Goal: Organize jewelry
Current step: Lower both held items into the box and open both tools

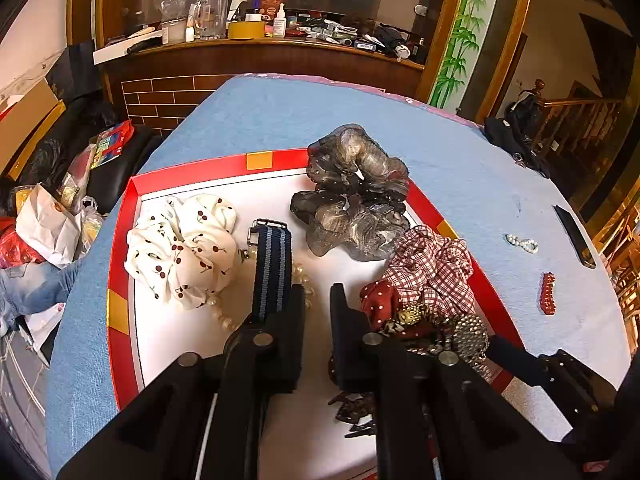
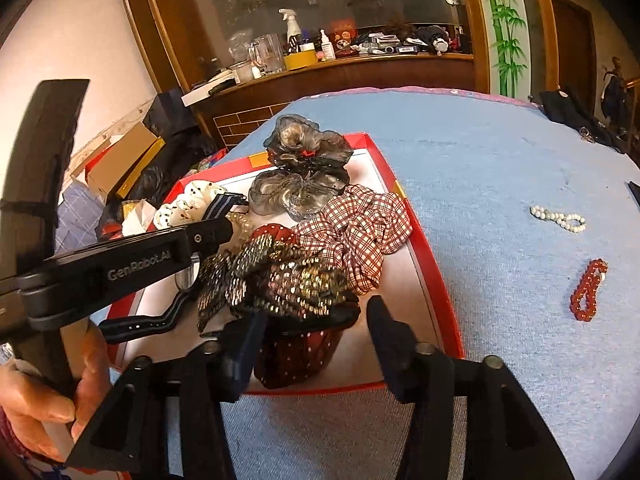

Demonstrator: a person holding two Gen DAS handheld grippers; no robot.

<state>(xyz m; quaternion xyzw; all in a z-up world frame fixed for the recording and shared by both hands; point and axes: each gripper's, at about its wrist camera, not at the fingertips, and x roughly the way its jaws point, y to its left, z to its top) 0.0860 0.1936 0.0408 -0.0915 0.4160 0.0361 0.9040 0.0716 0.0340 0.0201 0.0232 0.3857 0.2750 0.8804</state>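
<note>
Fingers of the left gripper (image 1: 316, 312) stand apart over the red tray (image 1: 120, 264), those of the right gripper (image 2: 316, 332) apart at its near edge, while the red bracelet (image 2: 588, 290) and pearl bracelet (image 2: 558, 219) lie on the worktop (image 2: 500, 168) to the right, where smooth beads could slip from a pinch.

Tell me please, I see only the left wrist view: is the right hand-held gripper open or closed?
Observer: The right hand-held gripper is open, its fingers on either side of the dark red dotted scrunchie.
Operator: Is the red bracelet a loop?
Observer: Yes, the red bracelet lies as a closed loop on the blue cloth, apart from the red box.
Operator: What holds the left one?
Observer: A bare hand grips the handle of the left hand-held gripper.
</note>
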